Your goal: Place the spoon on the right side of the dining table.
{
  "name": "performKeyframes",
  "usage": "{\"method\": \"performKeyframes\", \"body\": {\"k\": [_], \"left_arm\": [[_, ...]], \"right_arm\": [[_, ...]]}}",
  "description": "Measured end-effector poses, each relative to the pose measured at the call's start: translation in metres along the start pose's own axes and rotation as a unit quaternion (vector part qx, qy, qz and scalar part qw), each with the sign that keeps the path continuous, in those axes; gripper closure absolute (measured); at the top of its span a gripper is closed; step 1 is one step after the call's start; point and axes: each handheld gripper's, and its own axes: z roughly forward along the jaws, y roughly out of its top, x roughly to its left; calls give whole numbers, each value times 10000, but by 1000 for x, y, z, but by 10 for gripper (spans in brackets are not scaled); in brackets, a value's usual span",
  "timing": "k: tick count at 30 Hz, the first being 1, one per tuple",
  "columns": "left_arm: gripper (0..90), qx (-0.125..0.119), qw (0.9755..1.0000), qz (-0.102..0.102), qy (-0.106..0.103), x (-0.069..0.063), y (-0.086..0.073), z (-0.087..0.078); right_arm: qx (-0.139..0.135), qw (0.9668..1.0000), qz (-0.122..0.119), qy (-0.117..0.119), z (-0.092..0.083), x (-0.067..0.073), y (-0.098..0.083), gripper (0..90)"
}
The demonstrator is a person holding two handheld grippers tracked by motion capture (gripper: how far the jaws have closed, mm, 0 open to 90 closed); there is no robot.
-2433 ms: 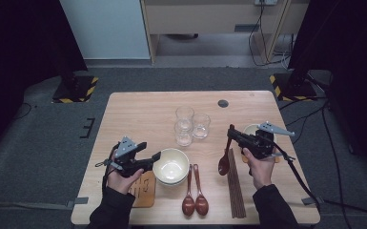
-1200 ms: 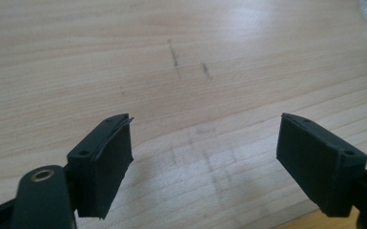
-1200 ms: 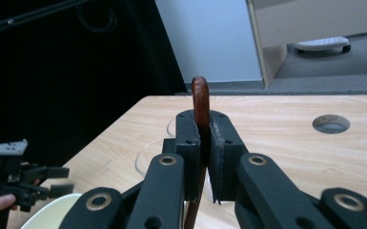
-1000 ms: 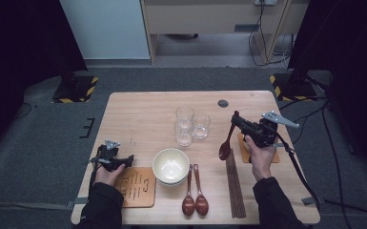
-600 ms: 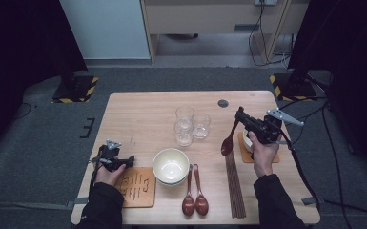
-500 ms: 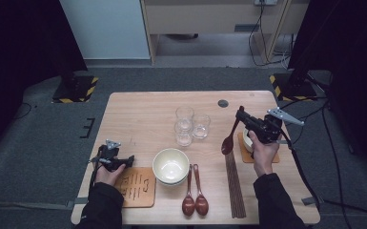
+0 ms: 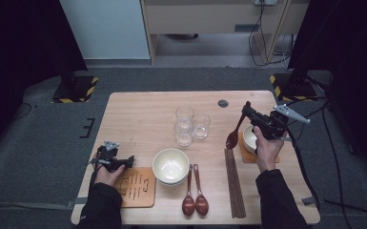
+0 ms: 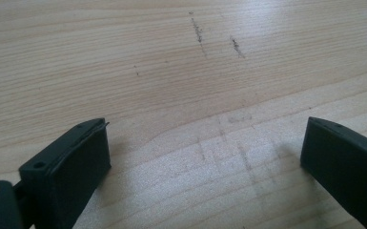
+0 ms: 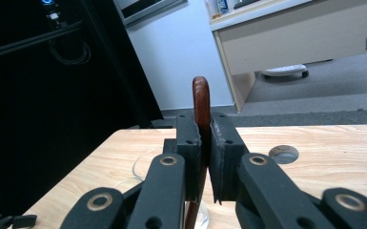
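STEP: spoon transfer, mid-carry | RIGHT hand-held gripper point(image 7: 246, 111): clenched on brown spoon point(image 7: 233, 136), right of frame centre, bowl end hanging over table point(image 7: 143, 114) | LEFT hand-held gripper point(image 7: 124, 161): lower left, jaws just opened, nothing between | NEXT: likely lower spoon beside small bowl point(image 7: 249, 138), then release.

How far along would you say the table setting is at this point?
Done: a bowl sits on the right coaster. In hand: the right gripper clamps a wooden spoon. Left: the stacked bowls beside the left coaster; the left gripper is open, empty.
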Motion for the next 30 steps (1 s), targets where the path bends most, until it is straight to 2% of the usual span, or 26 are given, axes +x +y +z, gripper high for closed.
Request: {"method": "performKeyframes", "body": {"k": [30], "left_arm": [[0,20,10000,-13,16,0,0,0]], "right_arm": [[-269,9984,61,-496,-9,-23,20,842]]}}
